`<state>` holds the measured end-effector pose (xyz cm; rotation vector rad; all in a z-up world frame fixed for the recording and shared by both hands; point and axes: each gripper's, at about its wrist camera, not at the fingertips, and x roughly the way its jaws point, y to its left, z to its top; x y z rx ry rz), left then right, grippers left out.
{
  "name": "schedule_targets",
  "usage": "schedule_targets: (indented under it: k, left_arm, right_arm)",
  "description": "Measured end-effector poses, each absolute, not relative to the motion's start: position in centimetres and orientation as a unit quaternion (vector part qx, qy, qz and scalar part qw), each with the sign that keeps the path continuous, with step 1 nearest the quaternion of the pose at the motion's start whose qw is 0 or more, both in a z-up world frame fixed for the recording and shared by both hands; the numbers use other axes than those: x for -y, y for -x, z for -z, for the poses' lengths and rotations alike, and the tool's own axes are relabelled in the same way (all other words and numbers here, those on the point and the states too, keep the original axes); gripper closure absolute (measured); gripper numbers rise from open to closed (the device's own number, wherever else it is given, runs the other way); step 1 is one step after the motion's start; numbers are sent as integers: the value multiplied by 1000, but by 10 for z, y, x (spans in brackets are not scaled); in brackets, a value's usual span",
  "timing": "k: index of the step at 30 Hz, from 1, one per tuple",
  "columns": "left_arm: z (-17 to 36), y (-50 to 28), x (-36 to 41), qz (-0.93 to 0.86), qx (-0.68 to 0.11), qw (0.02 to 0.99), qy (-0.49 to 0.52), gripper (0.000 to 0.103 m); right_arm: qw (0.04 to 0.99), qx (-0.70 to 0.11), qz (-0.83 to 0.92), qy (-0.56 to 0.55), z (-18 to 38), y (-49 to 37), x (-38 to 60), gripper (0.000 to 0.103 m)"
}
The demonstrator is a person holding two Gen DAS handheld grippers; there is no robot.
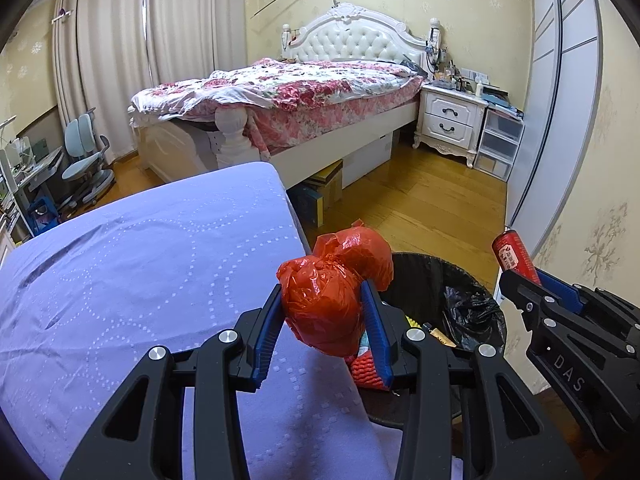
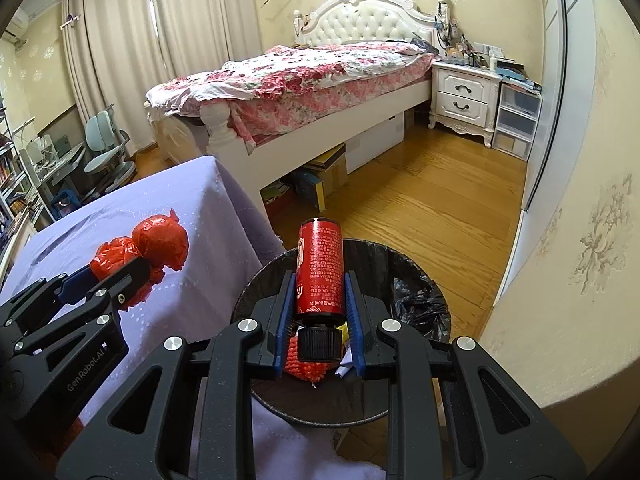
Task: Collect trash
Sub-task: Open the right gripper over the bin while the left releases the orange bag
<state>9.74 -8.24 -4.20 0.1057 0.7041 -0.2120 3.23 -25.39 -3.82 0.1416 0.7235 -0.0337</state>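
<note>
Two claws each carry one piece of trash. Left claw (image 1: 324,320) pinches a red bag (image 1: 328,300) above the bench (image 1: 140,260) edge, with the bin (image 1: 424,280) at 3 o'clock. Right claw (image 2: 318,320) pinches a red can (image 2: 320,268), cap toward the camera, directly over the bin (image 2: 416,280), probably ready to drop it inside.

On the side of your right tongs (image 1: 516,280) you can read "DAS". Your left tongs (image 2: 116,276) carry "GenRobot.AI" on their body. The red bottle (image 2: 320,268) held in your right tongs is covered in small print, too fine to read.
</note>
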Motion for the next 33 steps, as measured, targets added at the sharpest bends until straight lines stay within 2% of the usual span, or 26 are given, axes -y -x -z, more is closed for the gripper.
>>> schedule_targets:
  k: [27, 29, 31, 33]
  left_arm:
    - [57, -123, 118, 110, -370, 920, -72, 61]
    - [57, -122, 118, 106, -369, 921, -73, 57]
    - [56, -120, 117, 102, -366, 922, -72, 43]
    - [55, -119, 116, 97, -362, 924, -70, 32]
  right_arm:
    - [922, -375, 39, -88, 55, -66, 272, 79]
    - [922, -373, 41, -91, 55, -66, 273, 79]
    - [922, -373, 45, -90, 56, -66, 274, 78]
    - [923, -372, 48, -90, 57, -66, 274, 74]
